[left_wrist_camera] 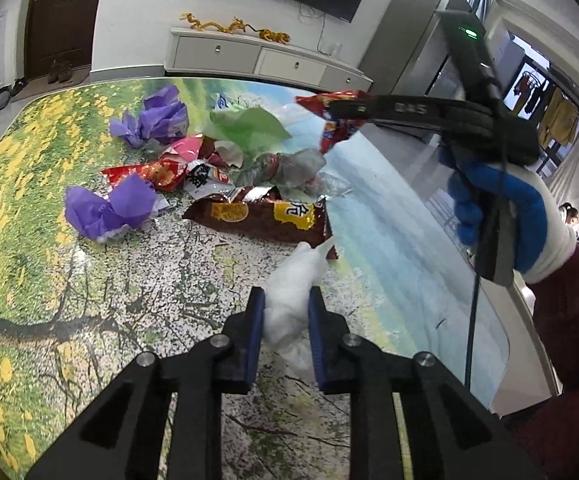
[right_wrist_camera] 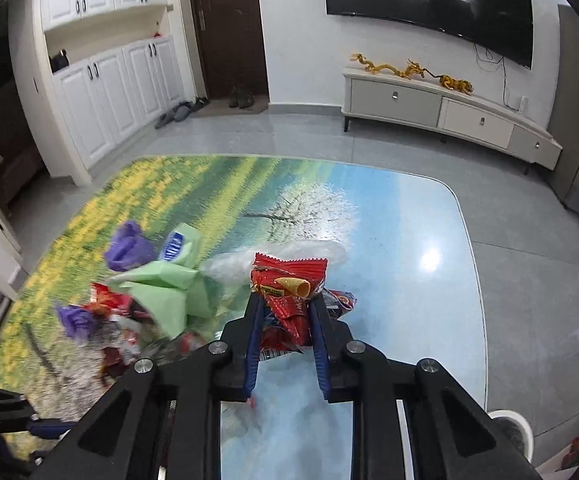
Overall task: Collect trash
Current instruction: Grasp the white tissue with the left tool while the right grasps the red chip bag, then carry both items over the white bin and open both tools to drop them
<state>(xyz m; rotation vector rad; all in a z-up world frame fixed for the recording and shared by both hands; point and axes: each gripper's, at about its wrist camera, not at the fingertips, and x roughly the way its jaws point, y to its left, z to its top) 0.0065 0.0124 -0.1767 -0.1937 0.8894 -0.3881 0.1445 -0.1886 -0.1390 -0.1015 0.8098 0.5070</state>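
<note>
Left gripper pinches a white tissue wad at the table's near side, right gripper clamps a red snack wrapper lifted right of the litter pile.

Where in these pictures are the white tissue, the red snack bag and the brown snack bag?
white tissue (left_wrist_camera: 289,296): left wrist view, its middle, between the pads.
red snack bag (right_wrist_camera: 289,300): right wrist view, its crumpled middle.
brown snack bag (left_wrist_camera: 261,216): left wrist view, its front face.
</note>
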